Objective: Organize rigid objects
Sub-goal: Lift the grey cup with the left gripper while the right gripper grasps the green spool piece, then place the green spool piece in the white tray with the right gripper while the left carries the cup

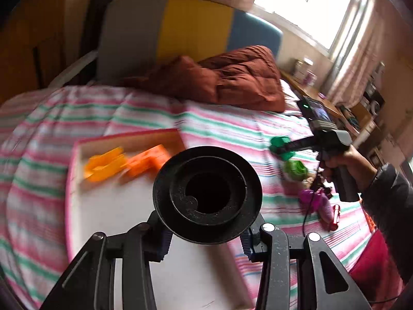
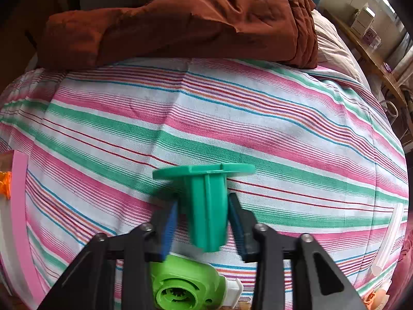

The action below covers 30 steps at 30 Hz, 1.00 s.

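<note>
My left gripper (image 1: 206, 240) is shut on a black spool (image 1: 207, 196), held above a pink-rimmed white tray (image 1: 74, 160). The tray holds a yellow-orange part (image 1: 104, 164) and an orange part (image 1: 148, 160). My right gripper (image 2: 202, 222) is shut on a green spool (image 2: 206, 204), flange forward, above the striped bedsheet (image 2: 232, 118). In the left wrist view the right gripper (image 1: 282, 148) with its green spool (image 1: 280, 142) hangs right of the tray. A light green round part (image 2: 185, 286) lies under the right gripper; it also shows in the left wrist view (image 1: 295, 169).
A rust-brown quilt (image 2: 196, 18) is bunched at the head of the bed. A magenta part (image 1: 315, 201) and a red piece (image 1: 335, 217) lie on the sheet at the right. A clear tube (image 2: 387, 242) lies at the right edge. The tray's pink edge (image 2: 19, 206) is at left.
</note>
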### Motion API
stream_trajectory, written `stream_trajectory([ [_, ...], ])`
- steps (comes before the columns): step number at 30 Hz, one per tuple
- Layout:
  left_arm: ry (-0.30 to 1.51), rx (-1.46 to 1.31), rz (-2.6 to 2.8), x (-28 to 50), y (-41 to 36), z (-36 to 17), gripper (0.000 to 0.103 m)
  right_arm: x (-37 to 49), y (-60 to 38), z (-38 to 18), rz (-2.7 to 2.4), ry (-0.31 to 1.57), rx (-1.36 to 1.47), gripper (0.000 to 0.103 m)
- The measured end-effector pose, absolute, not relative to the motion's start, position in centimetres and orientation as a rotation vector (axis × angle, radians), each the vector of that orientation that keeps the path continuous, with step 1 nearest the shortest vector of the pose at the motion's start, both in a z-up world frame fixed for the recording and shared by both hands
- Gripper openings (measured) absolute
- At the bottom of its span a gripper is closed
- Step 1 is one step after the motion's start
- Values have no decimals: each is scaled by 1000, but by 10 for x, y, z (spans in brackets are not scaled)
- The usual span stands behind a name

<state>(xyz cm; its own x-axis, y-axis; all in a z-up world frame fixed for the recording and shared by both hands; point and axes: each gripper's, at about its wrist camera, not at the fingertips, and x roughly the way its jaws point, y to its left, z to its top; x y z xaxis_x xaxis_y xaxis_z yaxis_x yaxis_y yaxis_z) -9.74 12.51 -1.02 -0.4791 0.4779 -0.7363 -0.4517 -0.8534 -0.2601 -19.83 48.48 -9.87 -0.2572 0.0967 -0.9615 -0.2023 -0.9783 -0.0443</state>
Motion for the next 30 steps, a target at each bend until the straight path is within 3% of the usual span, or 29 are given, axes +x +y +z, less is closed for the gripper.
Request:
stream_trajectory([
  [9, -143, -1306, 2473, -80, 39, -39, 44, -166, 455, -51, 2503, 75, -1559, 29],
  [16, -197, -1306, 2472, -62, 16, -48, 44, -150, 351, -13, 2796, 33, -1586, 29],
  [25, -239, -1267, 2475, -45, -1, -42, 44, -146, 216, -28, 2940, -212, -1757, 29],
  [30, -273, -1276, 2482, -40, -16, -44, 44, -159, 193, -48, 2890, -221, -1842, 29],
])
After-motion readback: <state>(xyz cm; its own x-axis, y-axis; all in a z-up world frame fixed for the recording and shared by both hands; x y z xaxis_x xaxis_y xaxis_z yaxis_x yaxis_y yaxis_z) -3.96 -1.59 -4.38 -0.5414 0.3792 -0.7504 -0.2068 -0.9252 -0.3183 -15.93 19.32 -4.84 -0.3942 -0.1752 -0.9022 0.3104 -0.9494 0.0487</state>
